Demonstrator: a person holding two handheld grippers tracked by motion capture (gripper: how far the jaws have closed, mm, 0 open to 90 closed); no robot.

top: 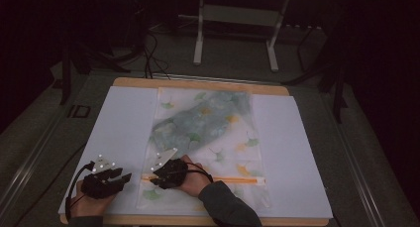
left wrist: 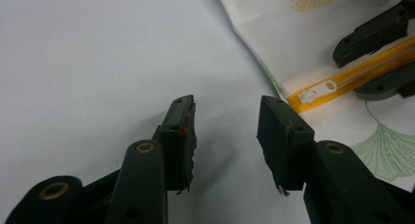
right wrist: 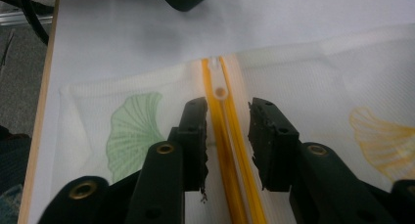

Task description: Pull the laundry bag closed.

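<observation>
A white mesh bag (top: pixel 208 138) printed with green and orange leaves lies flat on a white sheet (top: pixel 124 123), with a blue-green cloth inside its far half. An orange zipper (top: pixel 233 179) runs across its near end. My right gripper (right wrist: pixel 227 119) hovers low over the zipper (right wrist: pixel 235 185) near its left end. Its jaws stand on either side of the orange tape, apart from it, so it is open. The white zipper pull (right wrist: pixel 214 63) lies just beyond its tips at the bag's edge. My left gripper (left wrist: pixel 226 121) is open over the bare sheet, left of the pull (left wrist: pixel 313 93).
The sheet covers a wooden table (top: pixel 198 83) whose near edge runs just under both hands. A sleeve (top: pixel 225 204) comes in from the bottom. A white metal frame (top: pixel 237 19) stands on the floor beyond the table, with dark cables beside it.
</observation>
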